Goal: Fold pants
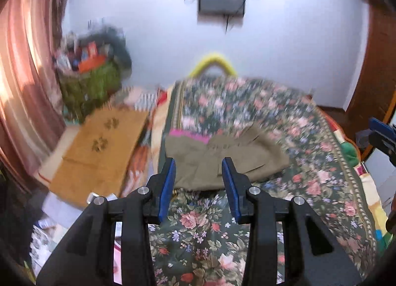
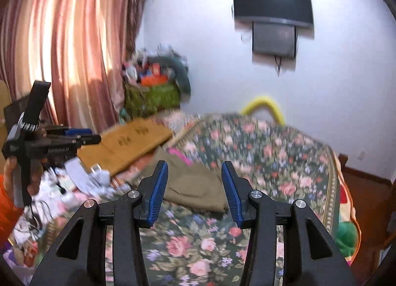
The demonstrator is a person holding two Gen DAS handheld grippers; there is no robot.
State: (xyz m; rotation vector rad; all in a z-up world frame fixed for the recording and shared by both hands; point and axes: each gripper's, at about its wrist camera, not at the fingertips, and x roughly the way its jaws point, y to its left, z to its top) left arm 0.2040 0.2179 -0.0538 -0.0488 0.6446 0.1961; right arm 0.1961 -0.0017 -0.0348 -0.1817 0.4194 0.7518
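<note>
the pants [image 1: 222, 159] lie folded in a compact olive bundle on the floral bedspread [image 1: 309, 142], a pink band at their far edge; the left gripper [image 1: 198, 169] hangs above their near edge, jaws wide and empty; the right gripper [image 2: 194, 174] hovers over the bed, jaws wide, holding nothing; both frames are blurred.

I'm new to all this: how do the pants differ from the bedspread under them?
The pants are plain olive with a pink strip at one end; the bedspread is dark green with pink roses. The pants lie in a small folded bundle; the bedspread is spread wide across the bed. Both are cloth, and neither is gripped.
</note>
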